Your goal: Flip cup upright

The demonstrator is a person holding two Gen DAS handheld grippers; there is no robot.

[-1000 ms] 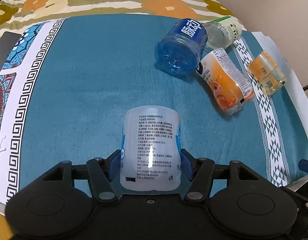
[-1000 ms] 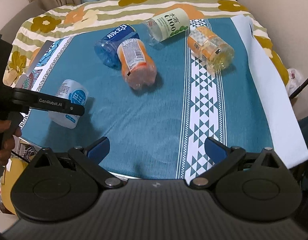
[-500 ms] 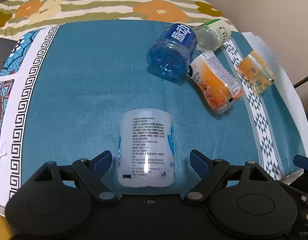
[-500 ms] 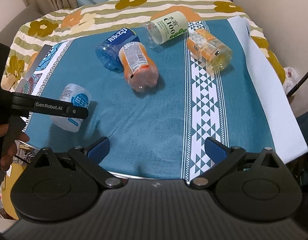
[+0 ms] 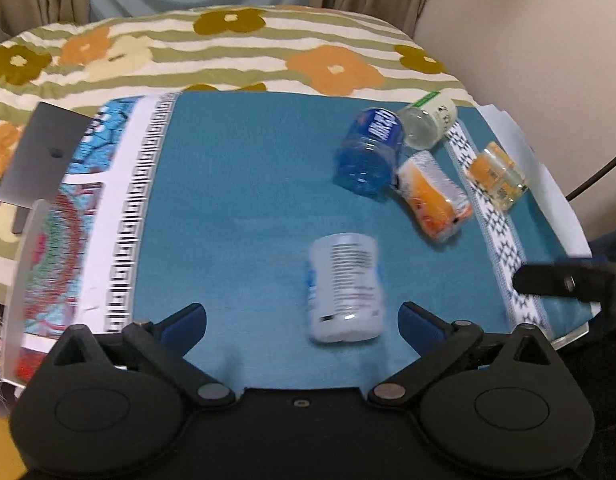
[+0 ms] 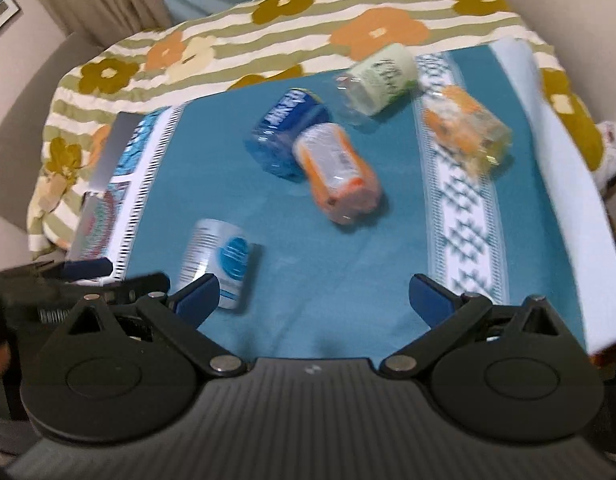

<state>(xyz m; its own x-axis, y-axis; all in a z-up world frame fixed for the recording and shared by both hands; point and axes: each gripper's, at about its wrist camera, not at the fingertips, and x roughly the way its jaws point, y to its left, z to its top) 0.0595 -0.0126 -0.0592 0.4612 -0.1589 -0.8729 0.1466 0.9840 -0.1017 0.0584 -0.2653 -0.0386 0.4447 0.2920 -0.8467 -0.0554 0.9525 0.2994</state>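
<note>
A white cup with a blue label (image 5: 345, 286) stands on the teal cloth (image 5: 236, 200), just ahead of my left gripper (image 5: 302, 320), which is open and empty. The cup sits nearer the right finger. It also shows in the right wrist view (image 6: 216, 261), at the left beside my right gripper's left finger. My right gripper (image 6: 315, 296) is open and empty, low over the cloth's near edge. Both views are motion-blurred.
Four cut bottles lie on their sides at the far right: a blue one (image 5: 367, 154), an orange one (image 5: 433, 194), a green-labelled one (image 5: 427, 122) and a yellow-orange one (image 5: 495, 176). A floral bedspread (image 5: 228, 52) lies behind. A grey board (image 5: 44, 156) sits at the left.
My left gripper has opened, let go of the white cup and drawn back and left. The cup stays on the cloth. My right gripper has swung towards the left.
</note>
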